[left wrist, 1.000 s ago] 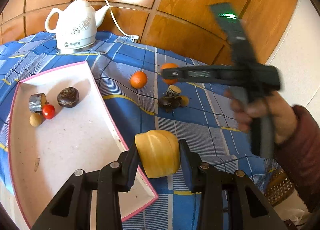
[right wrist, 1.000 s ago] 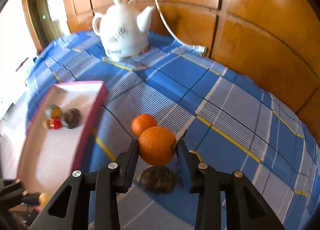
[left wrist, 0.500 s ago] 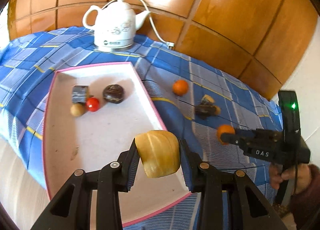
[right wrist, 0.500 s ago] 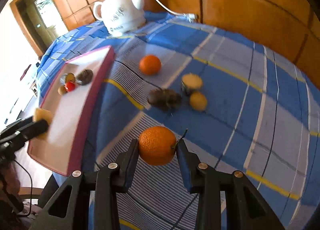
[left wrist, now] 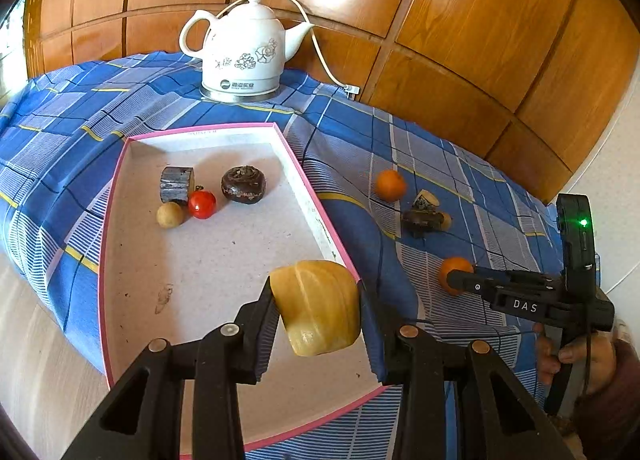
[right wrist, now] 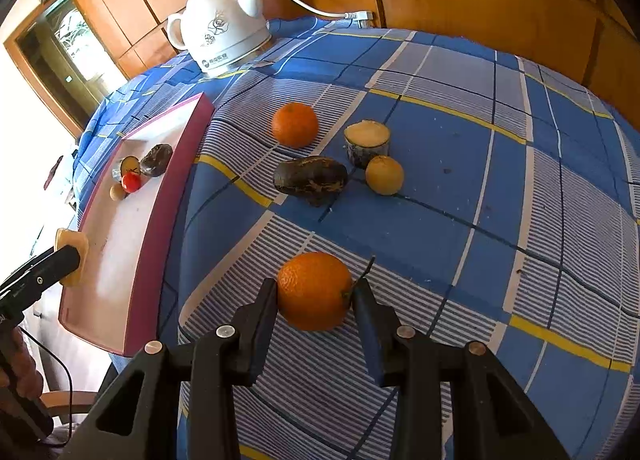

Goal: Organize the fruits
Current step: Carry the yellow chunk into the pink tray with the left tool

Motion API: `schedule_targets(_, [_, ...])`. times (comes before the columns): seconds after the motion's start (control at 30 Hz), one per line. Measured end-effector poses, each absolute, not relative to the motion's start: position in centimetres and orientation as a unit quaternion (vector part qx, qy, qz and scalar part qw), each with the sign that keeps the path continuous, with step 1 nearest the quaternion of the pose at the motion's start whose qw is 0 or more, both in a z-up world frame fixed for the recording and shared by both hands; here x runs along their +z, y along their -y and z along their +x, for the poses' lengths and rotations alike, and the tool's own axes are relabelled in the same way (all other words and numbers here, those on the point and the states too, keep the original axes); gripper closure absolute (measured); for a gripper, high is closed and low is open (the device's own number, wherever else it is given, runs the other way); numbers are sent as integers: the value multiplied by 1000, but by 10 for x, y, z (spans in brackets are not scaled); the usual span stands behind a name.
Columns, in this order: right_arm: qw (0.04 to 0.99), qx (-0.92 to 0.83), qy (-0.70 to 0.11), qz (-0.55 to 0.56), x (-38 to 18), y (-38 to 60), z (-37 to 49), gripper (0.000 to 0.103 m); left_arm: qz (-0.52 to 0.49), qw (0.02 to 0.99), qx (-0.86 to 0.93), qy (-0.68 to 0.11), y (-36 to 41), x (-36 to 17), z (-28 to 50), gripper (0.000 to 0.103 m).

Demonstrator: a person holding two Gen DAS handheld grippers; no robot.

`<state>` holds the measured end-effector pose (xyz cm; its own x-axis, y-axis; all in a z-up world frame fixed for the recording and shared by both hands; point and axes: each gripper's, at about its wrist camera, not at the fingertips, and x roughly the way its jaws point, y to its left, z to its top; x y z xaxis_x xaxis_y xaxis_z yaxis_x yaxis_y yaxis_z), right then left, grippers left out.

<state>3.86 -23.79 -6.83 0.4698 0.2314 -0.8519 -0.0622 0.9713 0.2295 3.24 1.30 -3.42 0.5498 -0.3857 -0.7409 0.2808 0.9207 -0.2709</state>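
Note:
My left gripper point(left wrist: 318, 306) is shut on a yellow ribbed fruit piece point(left wrist: 318, 306), held above the near right corner of the pink-rimmed white tray point(left wrist: 120, 163). In the tray lie a dark round fruit point(left wrist: 243, 184), a red cherry tomato point(left wrist: 202, 204), a small tan fruit point(left wrist: 170, 214) and a grey cut chunk point(left wrist: 177, 183). My right gripper point(right wrist: 315, 291) is shut on an orange point(right wrist: 315, 291) just above the blue checked cloth, right of the tray point(right wrist: 160, 195). On the cloth beyond it sit a second orange point(right wrist: 295, 124), a dark fruit point(right wrist: 310, 179), a cut chunk point(right wrist: 367, 143) and a yellow fruit point(right wrist: 384, 174).
A white electric kettle point(left wrist: 244, 55) with its cord stands at the back of the table against the wood-panelled wall. A hand point(left wrist: 560, 352) holds the right gripper's handle at the table's right edge. The tray's near end overhangs the table's front edge.
The left gripper carried the yellow piece leftwards over the tray, then held still. The right gripper drew the orange back from the loose fruits and lowered it toward the cloth.

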Motion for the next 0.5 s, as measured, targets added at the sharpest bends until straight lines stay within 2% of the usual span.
schedule_targets(0.5, [856, 85, -505, 80, -68, 238, 37, 65, -85, 876, -175, -442, -32, -36, 36, 65])
